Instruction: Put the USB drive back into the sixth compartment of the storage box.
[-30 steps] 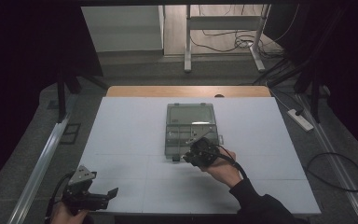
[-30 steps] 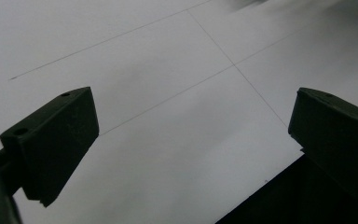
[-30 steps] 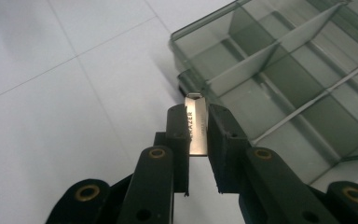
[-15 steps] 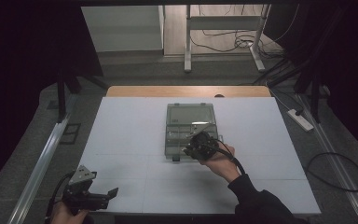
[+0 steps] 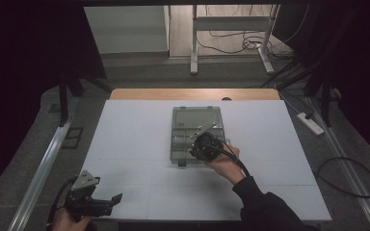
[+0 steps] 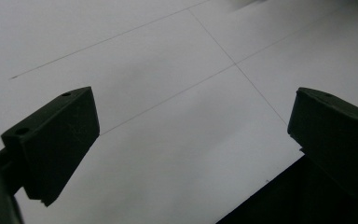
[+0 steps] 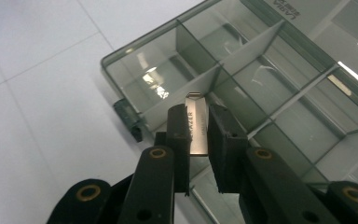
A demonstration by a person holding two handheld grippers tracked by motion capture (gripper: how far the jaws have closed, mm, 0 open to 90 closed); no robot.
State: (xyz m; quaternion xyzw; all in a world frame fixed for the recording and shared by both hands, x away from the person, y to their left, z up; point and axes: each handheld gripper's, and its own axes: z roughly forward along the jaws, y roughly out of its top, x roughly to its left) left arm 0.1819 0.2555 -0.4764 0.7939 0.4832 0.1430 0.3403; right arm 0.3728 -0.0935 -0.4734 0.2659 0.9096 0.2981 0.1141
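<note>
- A white table (image 5: 125, 144) is seen from above, with a clear plastic compartment box (image 5: 196, 118) lying open near its middle.
- The box's compartments (image 7: 242, 79) appear empty as far as can be seen, so nothing seems to have been put away yet.
- The right gripper (image 5: 205, 146) is held over the near part of the box; its jaws are clamped on a small metal USB stick (image 7: 197, 126), which stands upright between the pads above a divider.
- The left gripper (image 6: 191, 140) is kept at the table's near left corner, jaws wide apart with nothing between them.
- The stick has been picked up and brought to the box; lowering it into a compartment and letting go are judged to remain.
</note>
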